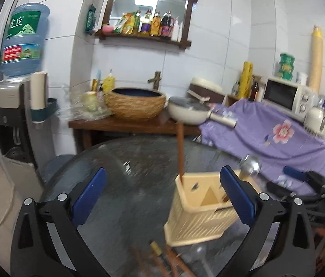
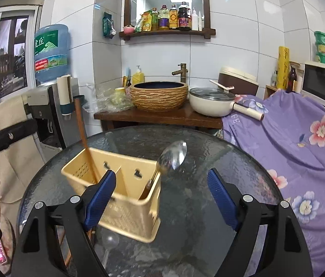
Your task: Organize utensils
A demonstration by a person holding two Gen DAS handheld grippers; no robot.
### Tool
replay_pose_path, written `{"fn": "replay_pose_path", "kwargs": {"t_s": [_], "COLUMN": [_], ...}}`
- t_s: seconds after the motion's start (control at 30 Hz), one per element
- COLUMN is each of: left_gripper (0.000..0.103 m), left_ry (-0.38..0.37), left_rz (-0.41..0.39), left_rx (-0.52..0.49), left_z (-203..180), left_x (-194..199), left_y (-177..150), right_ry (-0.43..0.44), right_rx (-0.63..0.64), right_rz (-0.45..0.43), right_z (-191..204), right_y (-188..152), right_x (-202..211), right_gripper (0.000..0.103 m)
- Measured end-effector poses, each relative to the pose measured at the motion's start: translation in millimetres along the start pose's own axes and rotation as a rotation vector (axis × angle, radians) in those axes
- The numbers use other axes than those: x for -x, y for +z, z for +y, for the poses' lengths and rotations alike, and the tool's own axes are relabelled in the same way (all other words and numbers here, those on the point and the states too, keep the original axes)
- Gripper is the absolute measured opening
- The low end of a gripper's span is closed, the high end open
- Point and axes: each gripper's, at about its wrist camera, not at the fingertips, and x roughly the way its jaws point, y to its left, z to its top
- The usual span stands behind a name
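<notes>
Here our left gripper [image 1: 162, 191] and right gripper [image 2: 162, 192] hover spread and empty above the glass tabletop [image 2: 208, 152]. The cream utensil holder [image 2: 125, 198] near its left edge carries a brown chopstick [image 2: 85, 143] and a metal spoon [image 2: 172, 155]. Only the left wrist view clearly shows loose chopsticks [image 1: 162, 260] at the near edge.

Utensil holder [image 2: 125, 194], partly filled.
I see a brown chopstick [image 2: 83, 136] leaning in its left compartment, a steel spoon [image 2: 172, 155] bowl-up in its right.
</notes>
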Motion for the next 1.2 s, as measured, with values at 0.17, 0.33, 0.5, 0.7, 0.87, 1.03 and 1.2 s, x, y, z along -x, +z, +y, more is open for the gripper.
{"fn": "replay_pose_path", "kwargs": {"t_s": [0.17, 0.33, 0.5, 0.7, 0.87, 1.03, 1.2], "left_gripper": [0.097, 0.092, 0.066, 0.058, 0.047, 0.042, 0.039], "left_ry": [0.068, 0.08, 0.077, 0.059, 0.068, 0.071, 0.086], "left_rz": [0.155, 0.28, 0.372, 0.412, 0.438, 0.457, 0.474], "left_rx": [-0.034, 0.022, 0.045, 0.024, 0.002, 0.002, -0.027], "left_z": [20.9, 48.3, 57.5, 51.7, 45.5, 42.7, 37.5], "left_x": [3.4, -7.4, -18.4, -30.3, -45.7, -63.0, -78.6], "left_y": [-50.0, -104.0, -138.6, -153.5, -157.2, -154.7, -151.5], "right_ry": [0.078, 0.176, 0.243, 0.259, 0.284, 0.293, 0.308], "right_rx": [0.013, 0.023, 0.0, 0.0, -0.011, -0.032, -0.033], "right_rz": [0.103, 0.237, 0.34, 0.383, 0.405, 0.408, 0.412], "right_z": [25.2, 54.0, 71.5, 80.9, 81.1, 77.4, 74.9], "right_y": [-40.8, -81.1, -111.6, -121.4, -125.0, -125.2, -124.2], "right_x": [4.7, -15.4, -36.9, -48.5, -54.2, -58.1, -57.9], "right_gripper": [0.079, 0.06, 0.048, 0.039, 0.028, 0.019, 0.014]}}
